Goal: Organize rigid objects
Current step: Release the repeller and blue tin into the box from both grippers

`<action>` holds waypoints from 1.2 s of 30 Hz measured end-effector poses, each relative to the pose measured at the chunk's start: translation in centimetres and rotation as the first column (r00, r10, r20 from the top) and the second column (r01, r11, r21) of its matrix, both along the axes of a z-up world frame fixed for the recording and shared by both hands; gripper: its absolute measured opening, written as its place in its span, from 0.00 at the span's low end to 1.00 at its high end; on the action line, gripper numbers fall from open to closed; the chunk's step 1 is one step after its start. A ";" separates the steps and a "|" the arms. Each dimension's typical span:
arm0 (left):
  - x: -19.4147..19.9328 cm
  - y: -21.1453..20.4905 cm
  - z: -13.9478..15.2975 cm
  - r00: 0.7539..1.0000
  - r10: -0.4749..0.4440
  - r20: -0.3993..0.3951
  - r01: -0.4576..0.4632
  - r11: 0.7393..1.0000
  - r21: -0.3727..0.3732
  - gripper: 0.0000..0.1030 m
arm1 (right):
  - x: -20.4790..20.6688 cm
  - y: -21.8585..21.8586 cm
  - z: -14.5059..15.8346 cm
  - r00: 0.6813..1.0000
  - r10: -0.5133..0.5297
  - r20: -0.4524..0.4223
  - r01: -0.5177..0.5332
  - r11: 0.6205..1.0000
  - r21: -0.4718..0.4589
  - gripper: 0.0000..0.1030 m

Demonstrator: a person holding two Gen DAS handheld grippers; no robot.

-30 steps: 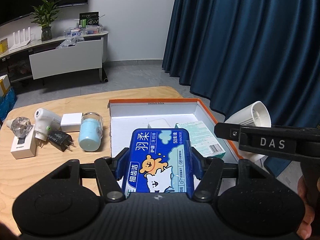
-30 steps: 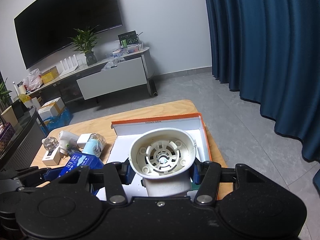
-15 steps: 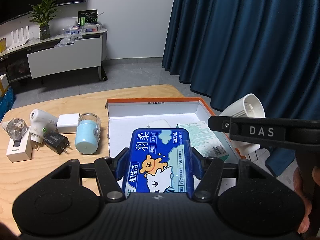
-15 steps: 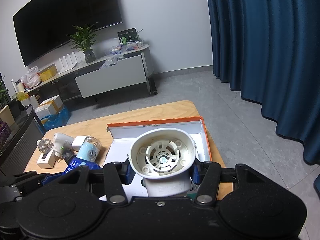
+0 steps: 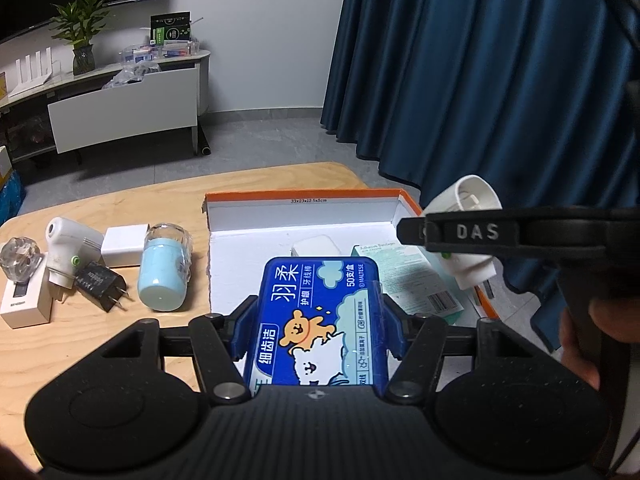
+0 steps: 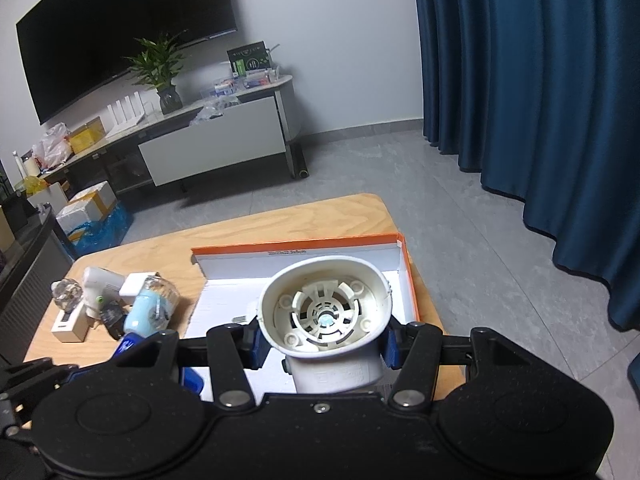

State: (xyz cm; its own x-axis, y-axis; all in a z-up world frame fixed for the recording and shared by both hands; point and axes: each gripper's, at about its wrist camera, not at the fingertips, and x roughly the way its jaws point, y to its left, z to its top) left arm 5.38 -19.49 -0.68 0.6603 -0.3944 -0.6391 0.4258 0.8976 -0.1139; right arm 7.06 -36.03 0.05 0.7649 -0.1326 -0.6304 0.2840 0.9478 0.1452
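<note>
left gripper (image 5: 318,312) jaws clamped on blue floss box (image 5: 316,320); right gripper (image 6: 324,340) jaws clamped on white plug-in device (image 6: 326,312), over orange-rimmed box (image 6: 404,264).

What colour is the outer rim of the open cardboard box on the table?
Orange; the inside of the box is white. The left wrist view shows it best.

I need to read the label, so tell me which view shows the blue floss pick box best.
The left wrist view: the blue floss pick box fills the centre, printed top facing the camera, held over the orange-rimmed box. The right wrist view shows only a blue corner behind the left tongs.
</note>
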 end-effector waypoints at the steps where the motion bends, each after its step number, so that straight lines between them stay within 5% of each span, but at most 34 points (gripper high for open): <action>1: 0.0 -0.1 -0.1 1.000 -0.002 0.000 0.002 1.000 0.001 0.61 | 0.3 -0.2 -0.1 1.000 -0.002 -0.004 0.002 1.000 -0.001 0.62; 6: 0.2 -0.5 -0.2 1.000 -0.005 -0.007 0.005 1.000 0.008 0.61 | 2.0 -1.5 -0.4 1.000 -0.008 0.010 0.008 1.000 -0.016 0.65; 8: 0.2 -0.6 -0.3 1.000 -0.007 -0.009 0.008 1.000 0.011 0.61 | 1.9 -1.8 -0.1 0.999 -0.009 0.053 0.010 1.000 -0.023 0.74; 19: 0.9 -2.1 -1.2 0.999 -0.045 -0.029 0.046 0.999 0.015 0.62 | -2.5 -2.3 2.4 0.989 -0.046 0.142 0.053 0.998 -0.044 0.75; 23: 1.0 -2.3 -1.2 0.998 -0.050 -0.035 0.050 0.999 -0.003 0.79 | -3.7 -2.0 2.9 0.989 -0.051 0.141 0.057 0.998 -0.038 0.75; 36: -0.7 1.8 1.2 0.996 0.092 0.011 -0.093 0.995 0.040 0.93 | -5.1 1.9 3.1 0.992 0.031 0.124 -0.029 0.999 -0.019 0.78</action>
